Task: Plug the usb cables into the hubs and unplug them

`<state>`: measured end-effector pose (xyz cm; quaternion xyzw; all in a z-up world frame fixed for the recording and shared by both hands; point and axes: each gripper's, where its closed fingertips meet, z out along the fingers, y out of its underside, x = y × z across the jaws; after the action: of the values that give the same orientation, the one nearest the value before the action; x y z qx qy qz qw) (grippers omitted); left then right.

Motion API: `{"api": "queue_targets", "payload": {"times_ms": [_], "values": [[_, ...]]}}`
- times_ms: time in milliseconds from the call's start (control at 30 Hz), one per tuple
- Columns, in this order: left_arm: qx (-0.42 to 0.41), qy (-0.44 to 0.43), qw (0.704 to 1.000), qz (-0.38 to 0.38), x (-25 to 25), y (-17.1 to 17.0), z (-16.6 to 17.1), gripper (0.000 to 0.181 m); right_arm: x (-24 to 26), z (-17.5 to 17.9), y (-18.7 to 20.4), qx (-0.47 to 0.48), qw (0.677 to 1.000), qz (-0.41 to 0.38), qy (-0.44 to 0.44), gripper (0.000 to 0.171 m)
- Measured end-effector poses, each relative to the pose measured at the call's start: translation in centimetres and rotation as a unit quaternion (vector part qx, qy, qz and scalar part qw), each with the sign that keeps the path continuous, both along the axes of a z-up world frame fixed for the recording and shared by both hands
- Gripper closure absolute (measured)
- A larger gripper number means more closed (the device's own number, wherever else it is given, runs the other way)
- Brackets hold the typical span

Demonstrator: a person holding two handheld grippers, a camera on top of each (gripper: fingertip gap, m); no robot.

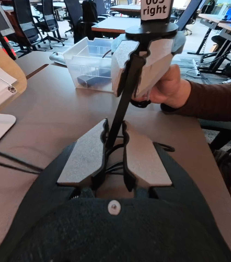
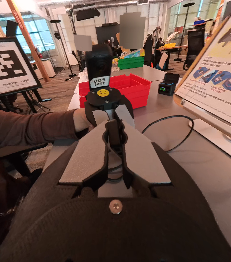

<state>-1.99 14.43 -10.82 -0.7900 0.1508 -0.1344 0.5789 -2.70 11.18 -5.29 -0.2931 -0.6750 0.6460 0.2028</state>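
A long black USB hub (image 1: pixel 124 99) is held in the air between both grippers and tilts up away from me in the left wrist view. My left gripper (image 1: pixel 115 124) is shut on its near, lower end. My right gripper (image 1: pixel 127 92) faces me and is shut on its upper end. In the right wrist view my right gripper (image 2: pixel 114 127) clamps the hub (image 2: pixel 113 136), and the left gripper (image 2: pixel 111 119) holds the far end. Black cables (image 1: pixel 12 163) run under the grippers and loop over the table (image 2: pixel 168 127). Whether any plug sits in the hub is hidden.
A clear plastic bin (image 1: pixel 89 63) at the back holds another dark hub (image 1: pixel 86 82). A red bin (image 2: pixel 126 90) and a small black device with a lit screen (image 2: pixel 167 86) stand behind. An instruction board (image 2: pixel 218 70) stands at the right. A marker sign (image 2: pixel 5 65) stands beside the table. Left tips to right tips: about 6 cm.
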Motion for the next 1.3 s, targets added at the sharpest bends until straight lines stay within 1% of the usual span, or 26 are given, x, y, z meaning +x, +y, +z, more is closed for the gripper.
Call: {"api": "queue_targets", "payload": {"times_ms": [67, 133, 167, 233, 300, 367, 433, 500, 533, 600, 700, 733, 800, 833, 900, 967, 1033, 1100, 1167, 1267, 1300], "values": [[0.000, -0.012, 1.000, -0.021, 1.1, 0.3, -0.2, 0.166, 0.2, 0.4, -1.0, -0.004, 1.000, 0.016, 0.011, 0.157], [0.020, 0.013, 0.999, -0.026, 1.6, 0.5, 0.2, 0.169, 0.0, 0.5, -1.4, 0.007, 1.000, 0.008, 0.020, 0.148], [0.039, 0.022, 0.999, -0.024, 1.5, 0.5, 0.7, 0.169, 0.1, 0.7, -1.4, 0.010, 1.000, 0.001, 0.028, 0.146], [0.075, -0.004, 0.997, -0.032, 1.3, -0.1, 2.2, 0.171, 0.2, 1.7, -0.6, 0.002, 0.998, -0.020, 0.054, 0.139], [0.141, -0.046, 0.988, -0.048, 0.8, -1.4, 4.8, 0.172, 0.7, 3.0, 0.3, -0.030, 0.996, -0.021, 0.076, 0.137], [0.229, -0.098, 0.964, -0.089, 0.6, -3.8, 8.1, 0.172, 1.2, 4.1, 0.9, -0.071, 0.993, -0.015, 0.091, 0.136], [0.305, -0.150, 0.931, -0.131, 0.5, -6.5, 10.8, 0.173, 1.7, 4.2, 0.6, -0.083, 0.993, 0.007, 0.088, 0.139], [0.350, -0.174, 0.908, -0.149, 0.2, -8.0, 12.1, 0.173, 1.8, 3.6, -0.4, -0.069, 0.994, 0.028, 0.074, 0.134], [0.359, -0.176, 0.904, -0.152, 0.2, -8.2, 12.3, 0.173, 1.8, 3.2, -1.1, -0.057, 0.995, 0.034, 0.069, 0.130], [0.357, -0.167, 0.906, -0.152, 0.5, -7.9, 11.9, 0.173, 1.6, 2.3, -2.3, -0.030, 0.997, 0.039, 0.064, 0.125], [0.343, -0.140, 0.916, -0.154, 1.6, -6.7, 10.8, 0.173, 1.2, 1.5, -3.6, 0.000, 0.997, 0.033, 0.065, 0.126], [0.337, -0.137, 0.918, -0.157, 1.9, -6.4, 10.6, 0.173, 1.2, 1.2, -3.8, 0.010, 0.997, 0.030, 0.067, 0.131], [0.318, -0.132, 0.926, -0.155, 2.4, -5.7, 10.0, 0.172, 1.1, 0.6, -3.7, 0.050, 0.996, 0.015, 0.078, 0.163], [0.312, -0.127, 0.931, -0.143, 2.1, -5.4, 9.9, 0.172, 0.8, 0.5, -3.3, 0.069, 0.994, -0.004, 0.084, 0.164], [0.282, -0.111, 0.944, -0.128, 1.8, -4.8, 9.3, 0.170, 0.5, 0.0, -2.4, 0.107, 0.990, -0.030, 0.081, 0.164], [0.245, -0.070, 0.962, -0.097, 1.2, -4.1, 8.2, 0.168, 0.1, -0.7, -1.5, 0.153, 0.983, -0.056, 0.080, 0.164], [0.209, -0.020, 0.976, -0.062, 0.4, -3.7, 7.1, 0.162, -0.5, -1.9, -0.2, 0.233, 0.964, -0.097, 0.086, 0.164], [0.189, 0.023, 0.981, -0.037, -0.5, -3.8, 6.3, 0.152, -1.1, -3.1, 1.2, 0.314, 0.935, -0.134, 0.091, 0.164], [0.177, 0.061, 0.982, -0.014, -1.3, -4.0, 5.9, 0.147, -1.3, -4.2, 2.1, 0.361, 0.917, -0.145, 0.086, 0.164], [0.141, 0.123, 0.982, 0.024, -3.0, -4.1, 4.5, 0.155, -1.4, -5.5, 2.4, 0.383, 0.911, -0.137, 0.063, 0.164], [0.130, 0.143, 0.981, 0.033, -3.3, -4.1, 4.1, 0.154, -1.4, -6.0, 2.5, 0.390, 0.910, -0.130, 0.057, 0.164]]}}
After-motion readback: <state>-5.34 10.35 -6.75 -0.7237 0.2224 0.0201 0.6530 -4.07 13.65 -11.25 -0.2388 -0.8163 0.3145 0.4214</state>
